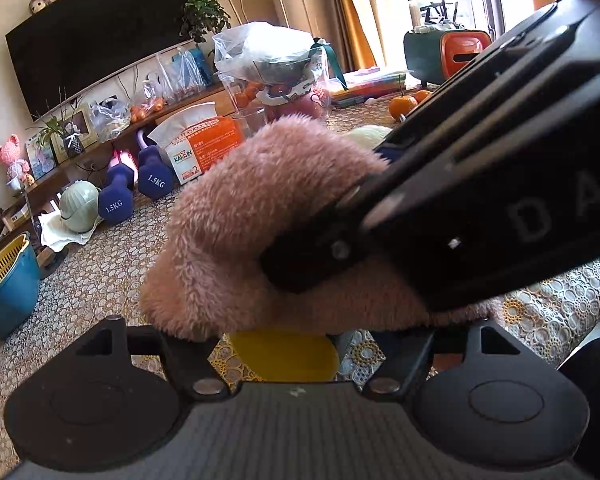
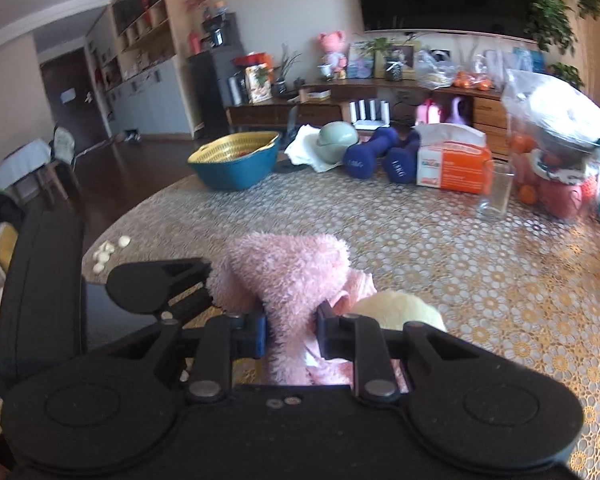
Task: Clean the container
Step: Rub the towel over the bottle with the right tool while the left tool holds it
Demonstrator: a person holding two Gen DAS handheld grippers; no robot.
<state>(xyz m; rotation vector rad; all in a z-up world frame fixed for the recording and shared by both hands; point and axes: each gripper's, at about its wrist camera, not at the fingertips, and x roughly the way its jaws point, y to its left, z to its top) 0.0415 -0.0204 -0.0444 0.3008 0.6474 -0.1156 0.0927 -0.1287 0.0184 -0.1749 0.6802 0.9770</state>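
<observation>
A fluffy pink cloth point(image 1: 252, 216) is bunched over a yellow container point(image 1: 284, 356), of which only a strip shows. In the left wrist view my left gripper point(image 1: 280, 340) sits low, its fingers on either side of the yellow container and seemingly shut on it; the cloth hides the tips. My right gripper point(image 2: 292, 328) is shut on the pink cloth point(image 2: 288, 272) and presses it down from the right point(image 1: 296, 264). The right wrist view shows the left gripper point(image 2: 160, 288) at the cloth's left. A pale cream fluffy thing point(image 2: 396, 310) lies just right of the cloth.
On the lace-covered table point(image 2: 380, 232) stand an empty glass point(image 2: 496, 190), an orange tissue box point(image 2: 452, 164), blue dumbbells point(image 2: 380, 158), a blue basin with a yellow strainer point(image 2: 236, 160) and a bag of fruit point(image 2: 556, 136). Small white bits point(image 2: 108, 252) lie near the left edge.
</observation>
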